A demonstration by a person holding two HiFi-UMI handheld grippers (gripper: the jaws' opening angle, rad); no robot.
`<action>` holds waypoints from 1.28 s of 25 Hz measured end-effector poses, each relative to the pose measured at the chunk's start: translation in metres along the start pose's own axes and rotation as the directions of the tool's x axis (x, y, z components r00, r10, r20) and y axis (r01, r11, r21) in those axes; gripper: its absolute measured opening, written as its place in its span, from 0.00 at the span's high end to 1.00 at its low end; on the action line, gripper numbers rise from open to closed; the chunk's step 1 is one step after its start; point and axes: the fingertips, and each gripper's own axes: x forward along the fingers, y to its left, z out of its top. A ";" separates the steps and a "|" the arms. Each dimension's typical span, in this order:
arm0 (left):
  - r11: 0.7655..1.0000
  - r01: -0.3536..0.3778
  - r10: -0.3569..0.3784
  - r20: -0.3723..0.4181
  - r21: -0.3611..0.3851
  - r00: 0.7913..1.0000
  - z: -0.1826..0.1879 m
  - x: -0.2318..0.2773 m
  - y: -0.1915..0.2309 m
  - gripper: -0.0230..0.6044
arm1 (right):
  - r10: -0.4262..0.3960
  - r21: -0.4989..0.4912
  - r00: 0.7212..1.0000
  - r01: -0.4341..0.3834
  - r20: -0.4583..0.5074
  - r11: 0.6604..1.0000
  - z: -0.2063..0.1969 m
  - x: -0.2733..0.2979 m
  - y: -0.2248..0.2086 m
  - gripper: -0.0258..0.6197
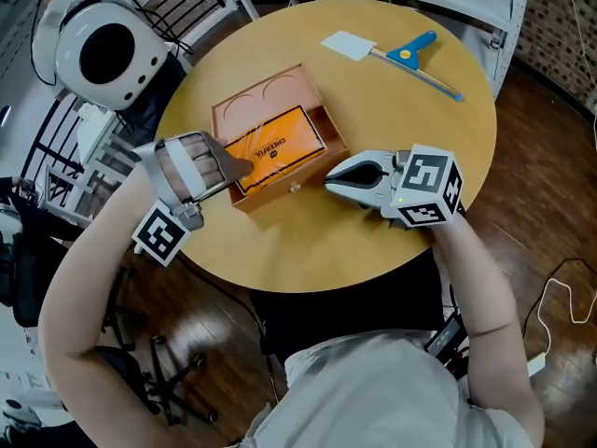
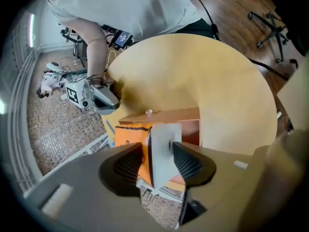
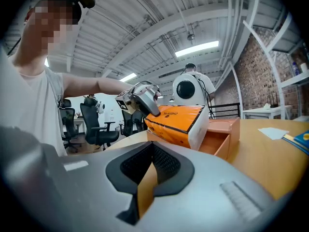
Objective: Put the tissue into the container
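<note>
An orange tissue pack (image 1: 280,146) with a white end lies tilted in the open wooden container (image 1: 266,87) on the round table. My left gripper (image 1: 244,166) reaches in from the left and is shut on the pack's near end. In the left gripper view, both pads of that gripper (image 2: 159,161) press the pack's white end (image 2: 161,149), with the container (image 2: 164,116) behind it. My right gripper (image 1: 328,183) rests on the table just right of the container, shut and holding nothing. The right gripper view shows its own jaws (image 3: 153,161) together and the pack (image 3: 176,120) raised over the container (image 3: 227,129).
A blue-handled scraper (image 1: 410,56) and a white pad (image 1: 347,45) lie at the table's far right. A white round machine (image 1: 103,52) stands off the table at the left. The table edge (image 1: 308,283) runs close in front of me.
</note>
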 end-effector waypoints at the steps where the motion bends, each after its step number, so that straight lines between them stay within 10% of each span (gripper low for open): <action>1: 1.000 -0.004 0.004 0.014 -0.011 1.000 -0.001 0.003 -0.003 0.64 | 0.002 0.001 1.000 -0.002 -0.005 1.000 -0.001 0.001 0.000 0.96; 12: 0.966 0.024 0.012 0.140 -0.256 0.990 0.008 0.037 -0.028 0.61 | 0.002 0.009 0.999 -0.001 -0.045 1.000 -0.005 0.005 0.000 0.96; 20: 0.955 0.010 -0.012 -0.005 -0.297 1.000 -0.024 0.031 -0.021 0.48 | -0.001 0.012 0.999 0.001 -0.042 1.000 -0.005 0.005 -0.003 0.96; 23: 0.906 -0.087 0.041 -0.119 -0.414 0.992 -0.038 0.001 -0.006 0.48 | 0.000 0.010 0.999 0.000 -0.042 1.000 -0.005 0.006 -0.003 0.96; 24: 0.858 -0.148 0.083 -0.152 -0.492 0.985 -0.037 -0.012 0.003 0.48 | 0.003 0.010 0.999 -0.003 -0.043 1.000 -0.005 0.007 -0.003 0.96; 26: 0.690 -0.285 0.193 -0.211 -0.665 0.958 -0.028 -0.038 0.028 0.51 | 0.006 0.014 0.999 -0.006 -0.046 1.000 -0.005 0.006 -0.002 0.96; 32: -0.006 -0.346 0.499 -0.303 -0.938 0.812 0.026 -0.074 0.085 0.59 | 0.001 0.019 0.999 0.000 -0.048 1.000 -0.006 0.005 -0.003 0.96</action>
